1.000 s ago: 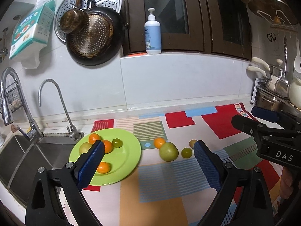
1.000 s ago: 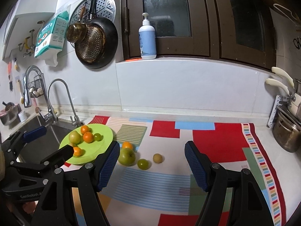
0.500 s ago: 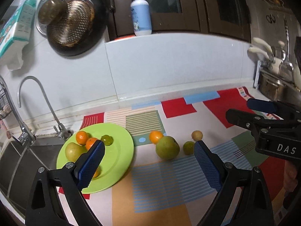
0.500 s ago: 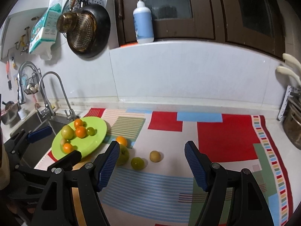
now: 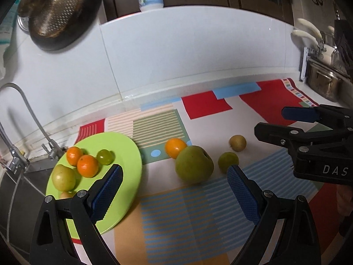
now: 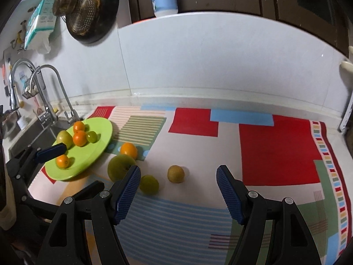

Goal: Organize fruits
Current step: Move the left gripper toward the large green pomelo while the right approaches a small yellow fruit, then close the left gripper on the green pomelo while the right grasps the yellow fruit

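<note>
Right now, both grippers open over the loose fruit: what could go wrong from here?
1. The orange touches the big green apple; closing the left gripper on the apple may roll the orange away.
2. The green plate sits by the sink edge, already crowded; another drop could knock fruit off.
3. The right gripper works close by; the two could collide.

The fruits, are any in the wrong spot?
Yes. Four lie loose on the patchwork mat beside the green plate: an orange, a big green apple, a small green fruit and a brownish one.
</note>
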Demonstrator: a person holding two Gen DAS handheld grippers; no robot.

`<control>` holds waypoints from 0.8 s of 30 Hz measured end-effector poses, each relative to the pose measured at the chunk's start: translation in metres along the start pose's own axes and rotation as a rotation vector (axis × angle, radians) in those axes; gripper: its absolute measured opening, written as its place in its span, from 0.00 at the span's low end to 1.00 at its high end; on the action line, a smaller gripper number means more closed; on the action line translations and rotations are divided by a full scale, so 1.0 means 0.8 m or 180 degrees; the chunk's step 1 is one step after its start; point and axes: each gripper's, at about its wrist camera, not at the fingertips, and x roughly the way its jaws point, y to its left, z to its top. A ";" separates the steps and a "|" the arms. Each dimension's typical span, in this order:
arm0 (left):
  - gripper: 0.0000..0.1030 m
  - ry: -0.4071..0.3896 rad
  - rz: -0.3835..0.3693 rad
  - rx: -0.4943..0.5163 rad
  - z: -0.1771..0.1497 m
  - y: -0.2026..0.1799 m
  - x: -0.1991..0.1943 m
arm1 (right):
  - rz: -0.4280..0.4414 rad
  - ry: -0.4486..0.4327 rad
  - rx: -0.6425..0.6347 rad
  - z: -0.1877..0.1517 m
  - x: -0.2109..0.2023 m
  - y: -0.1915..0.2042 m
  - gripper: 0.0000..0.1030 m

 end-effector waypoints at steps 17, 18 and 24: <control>0.80 0.0231 -0.0286 -0.0024 -0.006 -0.005 0.053 | 0.0159 0.0392 0.0155 -0.011 0.075 -0.016 0.52; 0.79 0.0227 -0.0299 -0.0038 -0.005 -0.005 0.054 | 0.0171 0.0407 0.0159 -0.012 0.077 -0.017 0.50; 0.69 0.0318 -0.0454 -0.0151 0.000 -0.001 0.067 | 0.0200 0.0473 0.0169 -0.010 0.090 -0.016 0.46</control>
